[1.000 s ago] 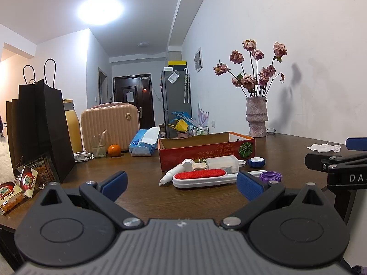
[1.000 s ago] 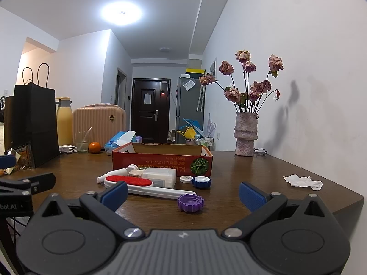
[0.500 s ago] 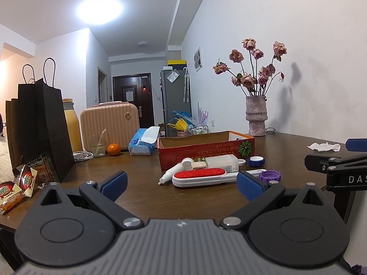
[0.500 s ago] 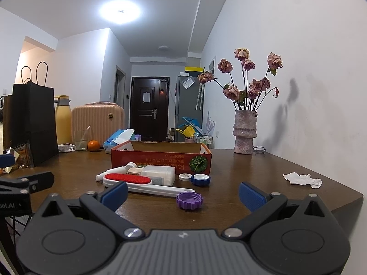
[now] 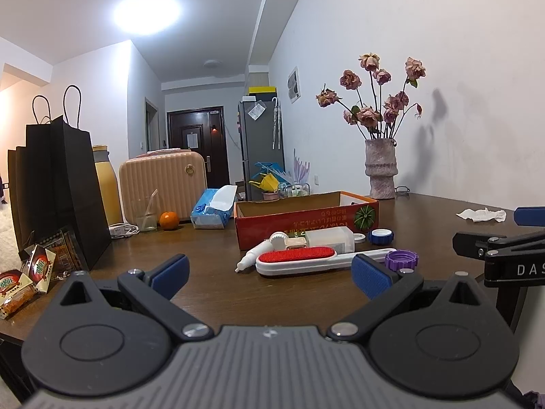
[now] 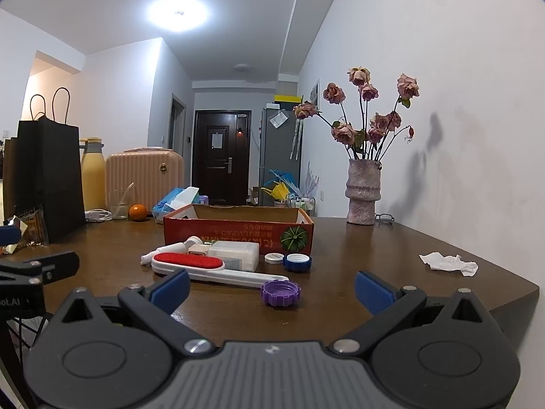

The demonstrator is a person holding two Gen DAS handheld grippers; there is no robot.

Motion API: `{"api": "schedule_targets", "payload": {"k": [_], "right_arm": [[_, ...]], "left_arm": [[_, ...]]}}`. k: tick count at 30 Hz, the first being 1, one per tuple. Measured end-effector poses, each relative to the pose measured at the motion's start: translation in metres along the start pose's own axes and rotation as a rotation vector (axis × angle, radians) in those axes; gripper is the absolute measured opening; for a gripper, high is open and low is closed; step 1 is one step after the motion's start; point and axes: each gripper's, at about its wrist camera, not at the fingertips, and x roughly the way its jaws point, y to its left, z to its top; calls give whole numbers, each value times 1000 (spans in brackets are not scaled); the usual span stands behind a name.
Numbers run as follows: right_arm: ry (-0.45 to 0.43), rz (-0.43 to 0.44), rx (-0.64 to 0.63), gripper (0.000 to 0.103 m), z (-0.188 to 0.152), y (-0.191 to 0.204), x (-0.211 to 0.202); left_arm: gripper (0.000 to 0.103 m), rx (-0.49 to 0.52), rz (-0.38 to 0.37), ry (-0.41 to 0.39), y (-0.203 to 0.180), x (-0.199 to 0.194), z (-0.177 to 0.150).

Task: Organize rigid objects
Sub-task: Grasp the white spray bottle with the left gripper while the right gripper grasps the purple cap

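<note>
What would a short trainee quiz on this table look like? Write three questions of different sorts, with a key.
1. True or false: the purple cap lies inside the red box.
2. Multiple choice: what touches the blue cap on its left in the right wrist view? A) a white cap B) the orange C) the vase
3. Fill in: both the left gripper and the right gripper are ____ and hold nothing.

Key: 1 false, it lies on the table in front of the box, near the lint brush handle. 2 A. 3 open.
</note>
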Motion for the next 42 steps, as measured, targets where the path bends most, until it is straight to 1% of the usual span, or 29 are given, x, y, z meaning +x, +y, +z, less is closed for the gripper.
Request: {"api": "schedule_targets", "payload": {"k": [14, 17, 20, 23, 26, 28, 31, 34, 37, 39, 42], "right_arm": [[34, -8, -5, 103, -4, -1, 5], [35, -20, -11, 103, -6, -3, 9], [35, -22, -18, 103, -11, -8, 18], [-9, 20, -32, 103, -20, -14, 31], [39, 23, -38, 103, -24, -16, 50], [68, 23, -47, 103, -26, -15, 62], [127, 35, -52, 103, -28, -16, 82], [140, 60, -38, 103, -29, -20, 97], [140, 82, -16, 103, -27, -25, 110], [149, 100, -8, 103, -26, -28, 120], [169, 117, -3, 102, -23, -30, 137]], "left_arm": [[103, 7, 5, 22, 1, 7, 0], [103, 14, 31, 22, 1, 12, -1], [103, 48, 45, 51, 0, 27, -1], [103, 35, 32, 104, 4, 44, -4], [103, 33, 4, 143, 8, 60, -8], [103, 35, 6, 155, 11, 70, -10], [103, 6, 17, 172, 16, 87, -10], [103, -11, 17, 219, 19, 105, -10], [103, 1, 2, 213, 18, 119, -8], [103, 28, -12, 239, 17, 131, -5], [103, 13, -29, 254, 23, 152, 3]]}}
